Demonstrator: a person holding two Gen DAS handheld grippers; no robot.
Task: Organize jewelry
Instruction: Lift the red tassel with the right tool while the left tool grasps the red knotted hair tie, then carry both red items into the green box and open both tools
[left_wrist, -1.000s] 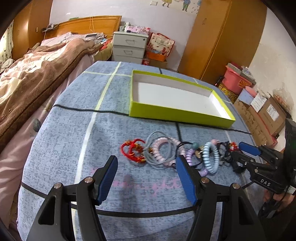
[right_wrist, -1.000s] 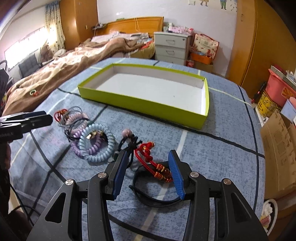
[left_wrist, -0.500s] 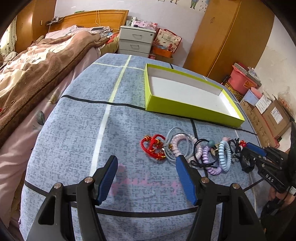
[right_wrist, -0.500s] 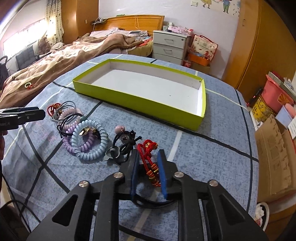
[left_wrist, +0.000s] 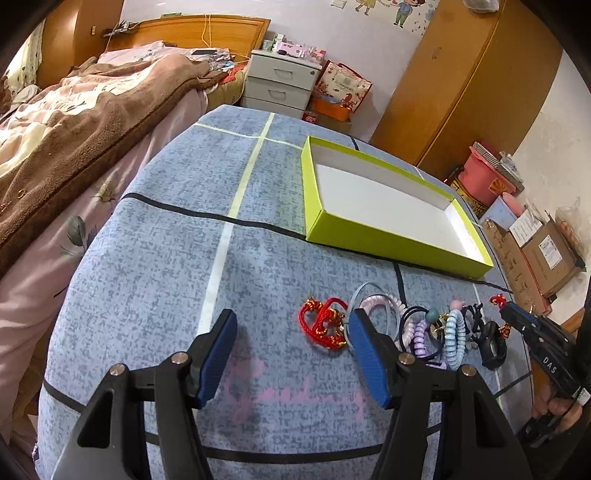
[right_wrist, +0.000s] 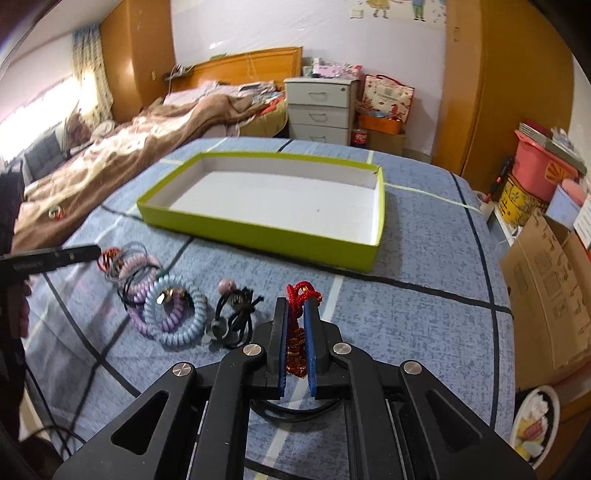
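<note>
My right gripper (right_wrist: 296, 314) is shut on a red cord bracelet (right_wrist: 300, 295) with gold beads, lifted slightly off the blue cloth; it also shows in the left wrist view (left_wrist: 517, 317). A black band (right_wrist: 291, 411) lies under it. A pile of coil hair ties and bracelets (right_wrist: 170, 314) lies to its left. My left gripper (left_wrist: 291, 336) is open and empty above the cloth, left of another red bracelet (left_wrist: 323, 323) and the pile (left_wrist: 428, 332). An empty lime-green box (left_wrist: 391, 236), white inside, stands beyond; it also shows in the right wrist view (right_wrist: 258, 232).
The table has a blue cloth (left_wrist: 166, 258) with black and pale lines. A bed with a brown blanket (left_wrist: 74, 122) lies to the left. Cardboard boxes (right_wrist: 546, 288) and a pink bin (right_wrist: 539, 166) stand on the right. A white drawer unit (right_wrist: 319, 107) stands behind.
My right gripper closed on the red cord bracelet and raised it a little. My left gripper stayed open and shifted left, away from the pile.
</note>
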